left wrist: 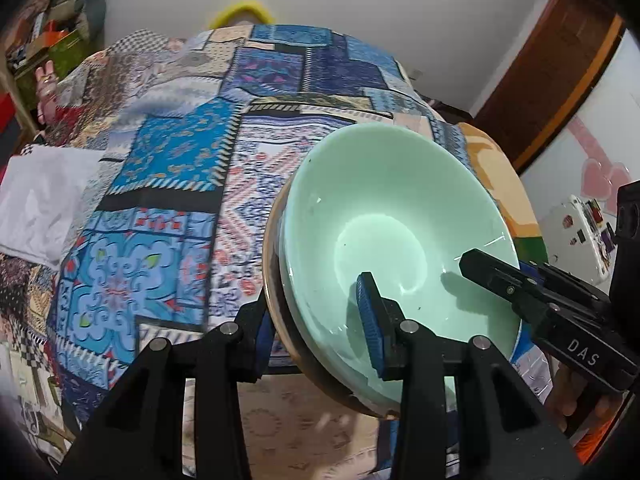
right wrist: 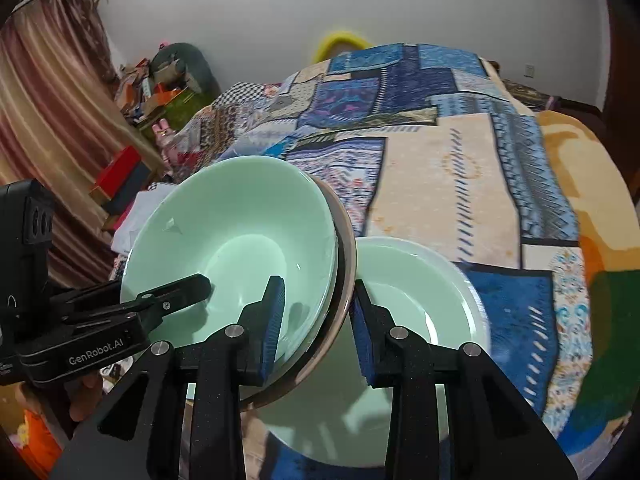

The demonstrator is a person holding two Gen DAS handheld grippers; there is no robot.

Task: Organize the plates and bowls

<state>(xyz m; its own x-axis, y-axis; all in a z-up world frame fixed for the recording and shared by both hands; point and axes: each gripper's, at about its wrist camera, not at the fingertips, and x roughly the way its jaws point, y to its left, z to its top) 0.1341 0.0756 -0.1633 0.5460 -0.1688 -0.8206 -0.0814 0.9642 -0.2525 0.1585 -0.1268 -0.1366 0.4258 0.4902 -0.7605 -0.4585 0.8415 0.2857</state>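
We are carrying a small stack between us: a green bowl nested in what looks like a second bowl with a brownish outer rim, gripped from two opposite sides. Our left tongs are closed narrowly on the rim at the stack's left edge, one blue pad inside the green bowl and the other finger outside, behind the brown wall. Our right tongs pinch the opposite edge in the same fashion, one pad in the hollow and one outside. We judge the two-sided hold is chosen because a nested pair would tip or slip from a single pinch on a smooth glazed rim; opposed grips keep it level enough to travel. The stack hangs tilted above the bed, over the patchwork quilt, touching nothing below that we can see. Just beside and beneath it, in the right wrist view, a pale plate lies on the quilt, and we take it as the likely next place for the stack, or a neighbour to be gathered with it. A soft bed gives no firm footing, so setting down calls for both grips to let go evenly.
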